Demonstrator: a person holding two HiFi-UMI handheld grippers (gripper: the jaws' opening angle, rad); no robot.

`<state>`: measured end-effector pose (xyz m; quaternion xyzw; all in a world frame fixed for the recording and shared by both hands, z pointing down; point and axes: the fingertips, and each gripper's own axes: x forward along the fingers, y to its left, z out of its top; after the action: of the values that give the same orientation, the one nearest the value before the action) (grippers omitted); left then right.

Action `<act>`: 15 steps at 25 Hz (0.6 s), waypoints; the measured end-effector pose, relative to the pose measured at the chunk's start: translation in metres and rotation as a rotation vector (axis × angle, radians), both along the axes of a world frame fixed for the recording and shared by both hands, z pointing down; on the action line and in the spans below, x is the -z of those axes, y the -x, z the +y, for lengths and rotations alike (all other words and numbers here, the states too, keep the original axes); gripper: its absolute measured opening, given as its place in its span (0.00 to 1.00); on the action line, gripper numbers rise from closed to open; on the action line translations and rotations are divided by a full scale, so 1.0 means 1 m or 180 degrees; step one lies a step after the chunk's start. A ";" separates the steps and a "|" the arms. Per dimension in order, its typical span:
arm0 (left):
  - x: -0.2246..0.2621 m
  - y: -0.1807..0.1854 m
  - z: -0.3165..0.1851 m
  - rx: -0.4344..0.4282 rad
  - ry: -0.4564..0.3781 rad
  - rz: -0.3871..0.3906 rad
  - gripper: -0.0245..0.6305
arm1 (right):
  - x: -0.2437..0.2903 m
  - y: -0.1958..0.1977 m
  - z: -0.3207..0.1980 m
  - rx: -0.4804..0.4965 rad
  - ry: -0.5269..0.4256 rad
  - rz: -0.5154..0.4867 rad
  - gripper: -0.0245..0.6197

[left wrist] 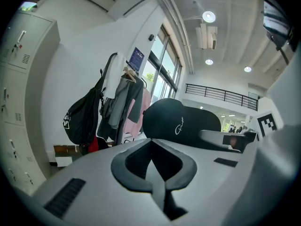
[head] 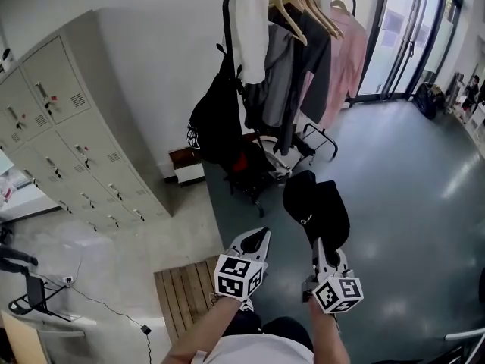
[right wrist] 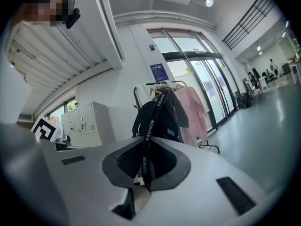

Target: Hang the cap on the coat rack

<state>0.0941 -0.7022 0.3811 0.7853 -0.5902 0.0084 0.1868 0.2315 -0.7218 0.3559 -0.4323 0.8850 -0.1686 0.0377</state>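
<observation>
Nearest to me: right gripper [head: 319, 246], jaws clenched on the black printed strap [right wrist: 146, 147] of the cap [head: 318, 207]. The cap hung out in front of the jaws, off the floor, crown towards the rack. Grip looked thin, strap only and not the brim or crown, so I judged the cap free to swing.

Left gripper [head: 261, 235]: jaws together, nothing between them, held just beside the right one and apart from the cap.

Below both grippers: wooden pallet [head: 186, 294] on the floor, not involved.

Further out: coat rack [head: 226, 29], well apart from the cap across open grey floor. A black backpack [head: 216, 123] hung on its near end; garments [head: 299, 59] on hangers filled the top rail. Grey lockers [head: 68, 127] stood against the wall to the left, glass doors [head: 402, 36] beyond on the right.

Step in hand, as I judged it: carry phase, cap grasped, not yet at the rack.

Next move calls for: closing the gap, raising the cap to a free hook or rail end clear of the backpack, then opening the right jaws only once the cap is caught. Free hook not identifiable from here.
</observation>
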 end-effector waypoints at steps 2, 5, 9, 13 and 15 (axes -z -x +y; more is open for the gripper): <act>0.011 0.015 -0.003 0.0092 -0.0021 0.0055 0.04 | 0.013 0.016 -0.010 0.0086 0.0038 -0.0076 0.07; 0.025 0.035 -0.008 0.0207 -0.0061 0.0085 0.04 | 0.033 0.037 -0.023 0.0204 -0.0008 -0.0102 0.07; 0.032 0.059 -0.022 0.0346 -0.0080 0.0091 0.04 | 0.043 0.062 -0.039 0.0361 -0.0059 -0.0101 0.07; 0.035 0.077 -0.037 0.0465 -0.0084 0.0075 0.04 | 0.043 0.086 -0.060 0.0528 -0.0042 -0.0089 0.07; 0.035 0.084 -0.047 0.0514 -0.0085 0.0071 0.04 | 0.047 0.094 -0.071 0.0604 -0.0063 -0.0108 0.07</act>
<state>0.0105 -0.7493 0.3461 0.7376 -0.6495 -0.0233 0.1830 0.1374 -0.7929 0.3092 -0.3431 0.9229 -0.1699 0.0408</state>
